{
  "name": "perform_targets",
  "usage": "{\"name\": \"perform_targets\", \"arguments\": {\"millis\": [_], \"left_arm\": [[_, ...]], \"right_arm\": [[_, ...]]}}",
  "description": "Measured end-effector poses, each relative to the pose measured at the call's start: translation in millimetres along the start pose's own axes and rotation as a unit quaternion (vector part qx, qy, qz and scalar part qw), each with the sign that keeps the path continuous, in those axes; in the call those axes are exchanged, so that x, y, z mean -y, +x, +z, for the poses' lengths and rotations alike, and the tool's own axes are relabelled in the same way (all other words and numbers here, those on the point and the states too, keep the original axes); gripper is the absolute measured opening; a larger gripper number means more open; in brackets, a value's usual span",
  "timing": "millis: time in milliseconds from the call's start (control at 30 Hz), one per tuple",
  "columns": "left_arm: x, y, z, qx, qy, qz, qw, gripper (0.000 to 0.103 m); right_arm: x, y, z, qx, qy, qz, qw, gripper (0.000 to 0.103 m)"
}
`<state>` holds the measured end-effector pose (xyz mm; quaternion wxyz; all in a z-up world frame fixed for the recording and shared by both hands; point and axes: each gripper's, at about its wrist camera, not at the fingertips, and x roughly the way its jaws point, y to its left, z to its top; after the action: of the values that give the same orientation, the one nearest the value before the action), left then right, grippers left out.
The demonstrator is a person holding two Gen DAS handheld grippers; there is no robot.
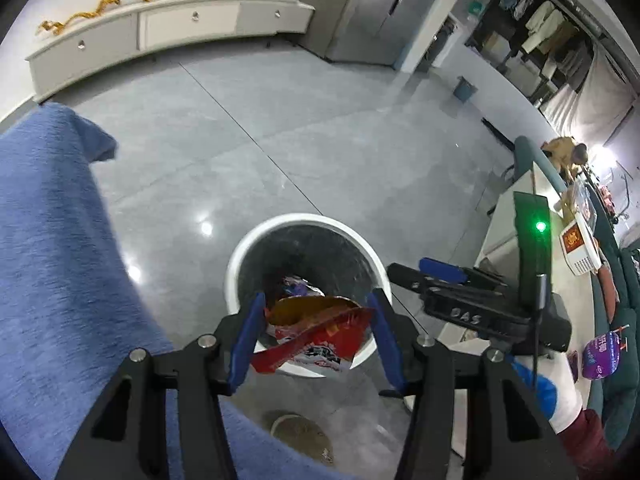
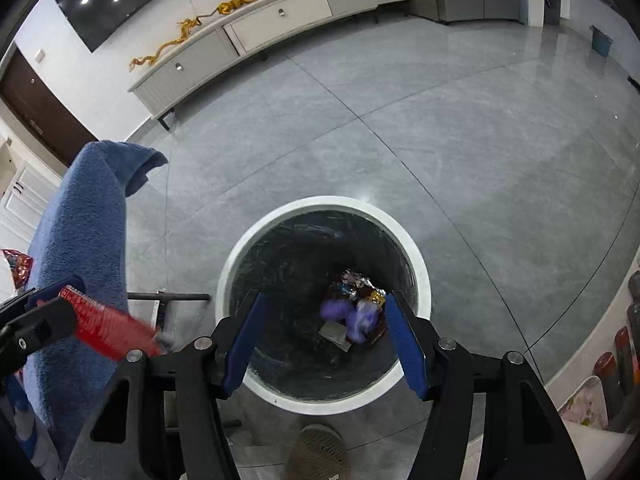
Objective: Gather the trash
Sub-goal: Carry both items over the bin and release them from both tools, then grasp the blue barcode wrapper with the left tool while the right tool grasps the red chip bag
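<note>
A white round trash bin (image 1: 240,264) with a black liner stands on the grey floor; it also shows in the right wrist view (image 2: 240,256). My left gripper (image 1: 316,300) is wide open above the bin's near rim. A red snack wrapper (image 1: 316,332) sits between its blue fingers (image 1: 248,340) without being pinched. My right gripper (image 2: 322,300) is open and empty over the bin. Purple and foil trash (image 2: 356,312) lies at the bin's bottom. The left gripper with the red wrapper (image 2: 108,328) also shows at the left of the right wrist view.
A blue towel (image 1: 52,240) hangs over something at the left, also seen in the right wrist view (image 2: 80,232). A long white cabinet (image 2: 256,36) lines the far wall. A table (image 1: 508,216) with boxes and a teal sofa (image 1: 616,320) stand at the right. A slipper (image 2: 316,454) lies below.
</note>
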<state>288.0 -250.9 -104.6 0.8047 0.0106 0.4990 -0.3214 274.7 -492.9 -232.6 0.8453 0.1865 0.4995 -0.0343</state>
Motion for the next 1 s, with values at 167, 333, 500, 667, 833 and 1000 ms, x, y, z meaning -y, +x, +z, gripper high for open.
{"name": "perform_targets", "arguments": {"millis": [167, 333, 500, 667, 833, 1000], "left_arm": [[-23.2, -50.0, -11.9, 0.039, -0.011, 0.024, 0.9989, 0.051], [-60.8, -108.0, -34.7, 0.078, -0.029, 0.051, 0.9952, 0.051], [-113.0, -169.7, -62.5, 0.12, -0.063, 0.079, 0.9877, 0.053], [-167.1, -231.2, -92.7, 0.162, -0.099, 0.112, 0.9753, 0.053], [-199.4, -264.0, -110.5, 0.183, -0.117, 0.138, 0.9663, 0.053], [-215.4, -276.0, -115.8, 0.188, -0.118, 0.159, 0.9621, 0.053]], "right_arm": [[-22.0, -24.1, 3.9, 0.024, -0.018, 0.021, 0.999, 0.062], [-78.0, -54.8, 4.3, 0.046, -0.06, 0.053, 0.996, 0.064], [-143.5, -73.7, 1.5, 0.057, -0.103, 0.082, 0.99, 0.065], [-212.7, -86.2, -2.6, 0.063, -0.152, 0.111, 0.98, 0.065], [-259.8, -88.9, -7.3, 0.067, -0.175, 0.137, 0.973, 0.065], [-271.3, -92.5, -11.0, 0.064, -0.188, 0.147, 0.969, 0.065]]}}
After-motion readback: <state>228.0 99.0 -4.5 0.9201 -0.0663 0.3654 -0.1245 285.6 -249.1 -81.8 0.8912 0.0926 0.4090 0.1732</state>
